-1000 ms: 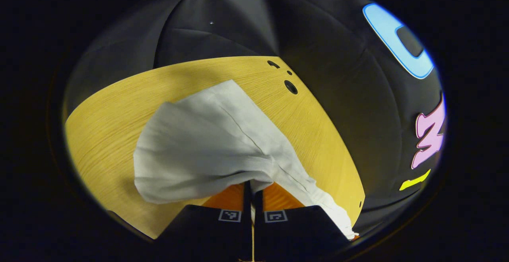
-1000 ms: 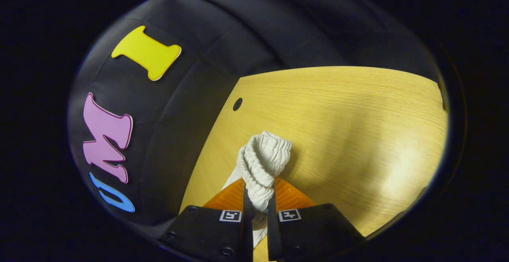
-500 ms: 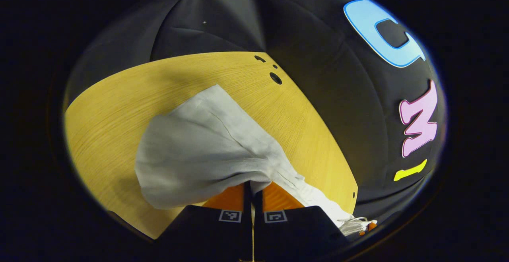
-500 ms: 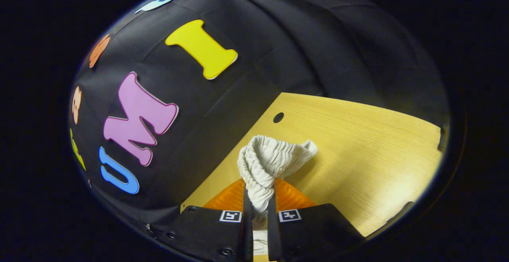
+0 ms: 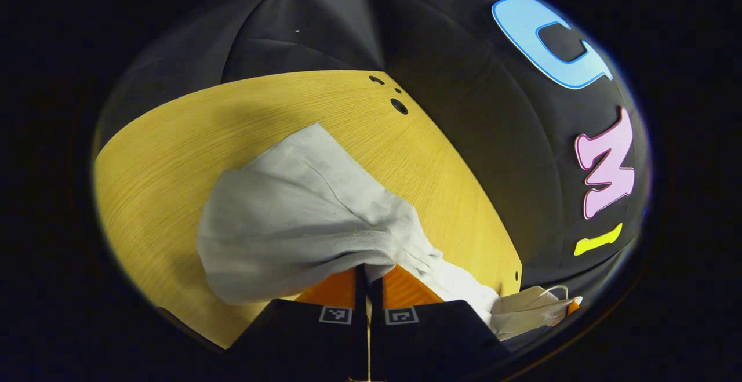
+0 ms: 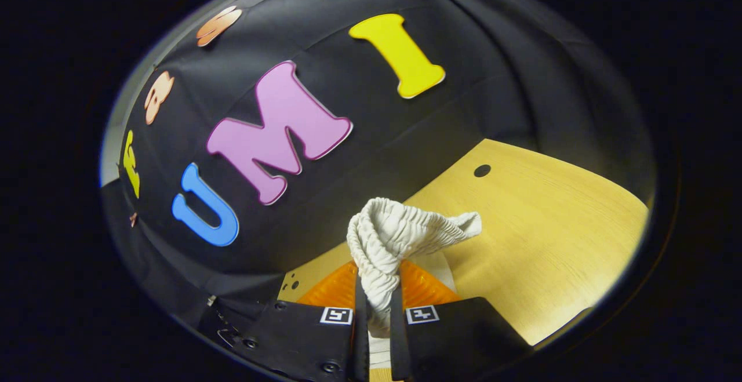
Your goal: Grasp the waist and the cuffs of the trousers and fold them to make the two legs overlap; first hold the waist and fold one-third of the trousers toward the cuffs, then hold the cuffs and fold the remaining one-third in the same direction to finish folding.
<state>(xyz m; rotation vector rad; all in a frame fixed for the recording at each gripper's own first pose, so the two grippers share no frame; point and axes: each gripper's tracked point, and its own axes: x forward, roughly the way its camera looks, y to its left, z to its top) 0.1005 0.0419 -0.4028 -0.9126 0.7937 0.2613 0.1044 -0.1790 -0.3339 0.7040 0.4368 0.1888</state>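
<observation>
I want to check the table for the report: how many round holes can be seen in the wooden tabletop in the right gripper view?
3: one large hole near the far edge, and two tiny ones at the near corner beside the tongs. The trousers may hide others.

Recording booth: black cloth wall (image 6: 493, 80), bare wooden table (image 5: 174, 133).

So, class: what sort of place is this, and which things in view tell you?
Probably a staged recording booth, not a home: black cloth wall hung behind a bare wooden table, and marker-tagged tongs gripping white trousers.
</observation>
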